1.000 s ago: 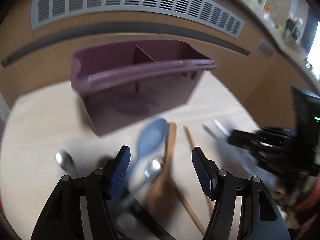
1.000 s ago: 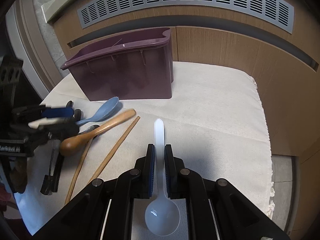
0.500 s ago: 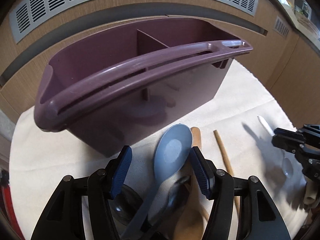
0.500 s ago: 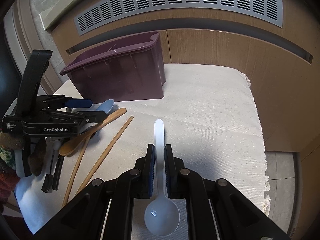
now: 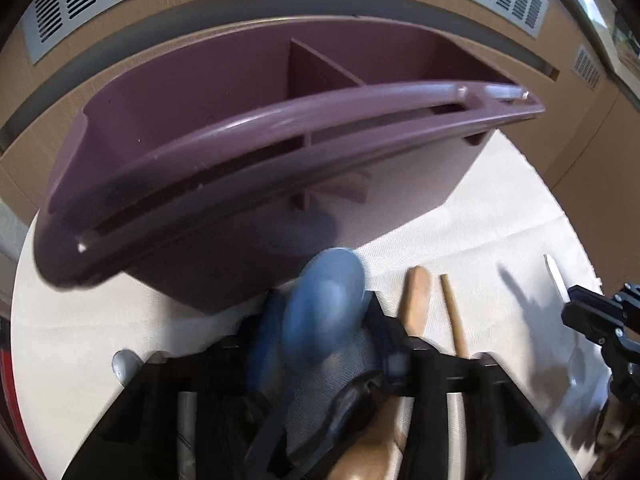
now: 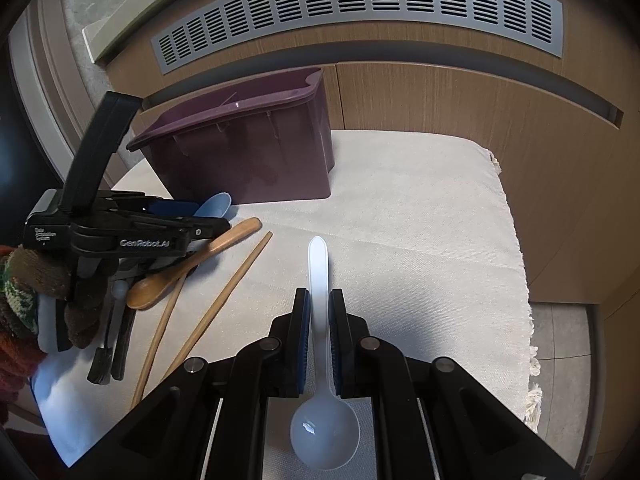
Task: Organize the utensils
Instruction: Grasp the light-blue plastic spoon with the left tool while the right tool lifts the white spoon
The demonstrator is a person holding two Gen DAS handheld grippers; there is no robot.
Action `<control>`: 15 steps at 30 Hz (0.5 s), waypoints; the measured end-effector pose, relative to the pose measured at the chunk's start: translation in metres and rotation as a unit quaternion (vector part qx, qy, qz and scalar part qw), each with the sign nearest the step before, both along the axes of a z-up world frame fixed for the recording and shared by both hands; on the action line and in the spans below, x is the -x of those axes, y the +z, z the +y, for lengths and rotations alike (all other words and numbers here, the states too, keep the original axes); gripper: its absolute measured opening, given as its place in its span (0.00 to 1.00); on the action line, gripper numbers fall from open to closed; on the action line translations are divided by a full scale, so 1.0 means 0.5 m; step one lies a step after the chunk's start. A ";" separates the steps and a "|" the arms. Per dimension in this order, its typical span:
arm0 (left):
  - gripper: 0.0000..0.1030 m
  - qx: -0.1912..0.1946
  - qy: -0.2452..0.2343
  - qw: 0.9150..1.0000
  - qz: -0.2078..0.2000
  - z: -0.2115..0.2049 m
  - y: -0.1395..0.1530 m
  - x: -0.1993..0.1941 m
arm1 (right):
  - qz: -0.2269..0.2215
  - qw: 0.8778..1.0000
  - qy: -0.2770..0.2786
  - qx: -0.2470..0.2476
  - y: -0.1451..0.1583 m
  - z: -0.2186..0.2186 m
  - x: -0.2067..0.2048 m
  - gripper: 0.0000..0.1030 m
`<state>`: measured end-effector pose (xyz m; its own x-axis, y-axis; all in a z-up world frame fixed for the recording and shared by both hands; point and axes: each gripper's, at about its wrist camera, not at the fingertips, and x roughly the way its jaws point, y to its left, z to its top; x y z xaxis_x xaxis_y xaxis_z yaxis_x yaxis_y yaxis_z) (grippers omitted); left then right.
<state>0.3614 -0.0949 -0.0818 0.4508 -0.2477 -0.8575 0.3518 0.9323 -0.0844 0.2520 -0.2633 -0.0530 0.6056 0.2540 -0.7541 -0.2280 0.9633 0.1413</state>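
While left claw grips blue spoon blurred, slip risk near purple caddy; right claw clamps white spoon.

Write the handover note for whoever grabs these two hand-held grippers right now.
Right hand-held gripper: shut on the white plastic spoon, gripping its handle, bowl toward the camera, above the cloth.
Left hand-held gripper: around the blue spoon just in front of the purple caddy; blurred, so whether it has closed is unclear.
Caddy: the compartments in view hold nothing.
On the cloth: wooden spoon, two wooden chopsticks, dark utensils and a metal spoon.
Done: nothing is in the caddy yet. Left: everything.
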 end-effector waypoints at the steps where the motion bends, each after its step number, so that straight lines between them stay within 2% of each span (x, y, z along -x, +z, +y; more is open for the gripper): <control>1: 0.39 0.011 0.004 1.000 -0.005 0.004 0.008 0.009 | -0.004 1.000 -0.001 -0.001 0.003 0.000 0.003 0.09; 7: 0.35 0.083 0.031 0.993 -0.082 0.043 0.107 0.113 | -0.035 0.999 0.007 -0.031 0.046 -0.004 0.031 0.09; 10: 0.30 0.100 0.043 0.987 -0.121 0.056 0.150 0.153 | -0.048 0.998 0.012 -0.045 0.069 -0.001 0.040 0.09; 11: 0.13 0.104 0.046 0.985 -0.131 0.067 0.164 0.160 | -0.052 0.998 0.012 -0.045 0.073 0.002 0.041 0.09; 12: 0.06 0.105 0.051 0.984 -0.138 0.085 0.176 0.171 | -0.057 0.997 0.014 -0.046 0.080 0.006 0.044 0.09; 15: 0.05 0.115 0.055 0.981 -0.148 0.099 0.196 0.179 | -0.066 0.996 0.021 -0.048 0.094 0.016 0.048 0.09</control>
